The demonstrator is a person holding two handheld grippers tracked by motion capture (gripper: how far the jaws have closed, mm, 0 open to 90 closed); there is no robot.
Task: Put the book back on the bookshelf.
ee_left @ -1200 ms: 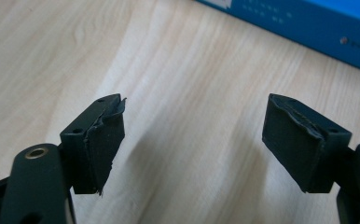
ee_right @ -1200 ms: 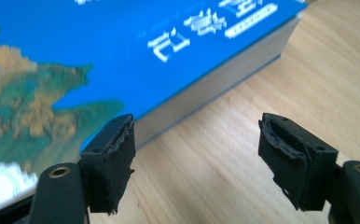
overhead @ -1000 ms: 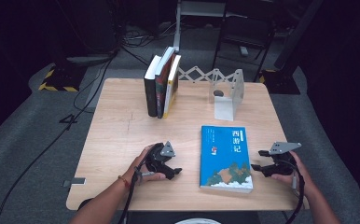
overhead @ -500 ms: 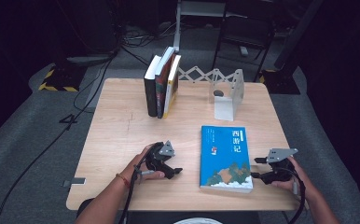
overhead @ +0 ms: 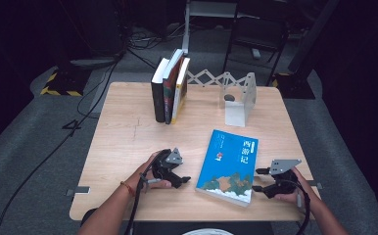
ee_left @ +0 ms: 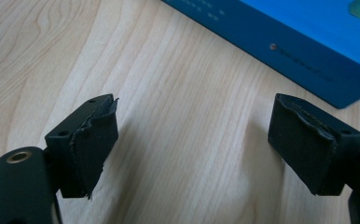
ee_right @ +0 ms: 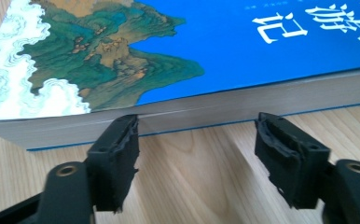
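A blue book (overhead: 228, 166) with a landscape picture and white characters lies flat on the wooden table (overhead: 128, 137), front right of centre. My right gripper (overhead: 257, 179) rests on the table at the book's right side. In the right gripper view its jaws (ee_right: 197, 140) stand open against the grey page edge of the book (ee_right: 243, 51); they have just been opening, with nothing between them. My left gripper (overhead: 183, 177) lies left of the book, open; in the left gripper view its jaws (ee_left: 192, 135) frame bare wood, just short of the book's spine (ee_left: 308, 42).
Three books (overhead: 170, 90) stand upright at the back of the table, leaning together. A grey metal bookend with an expanding lattice (overhead: 238, 95) stands at the back right. Cables run over the dark floor around the table.
My right gripper has slid toward the book's right edge and a little nearer the table's front. The left gripper and the book have stayed put.
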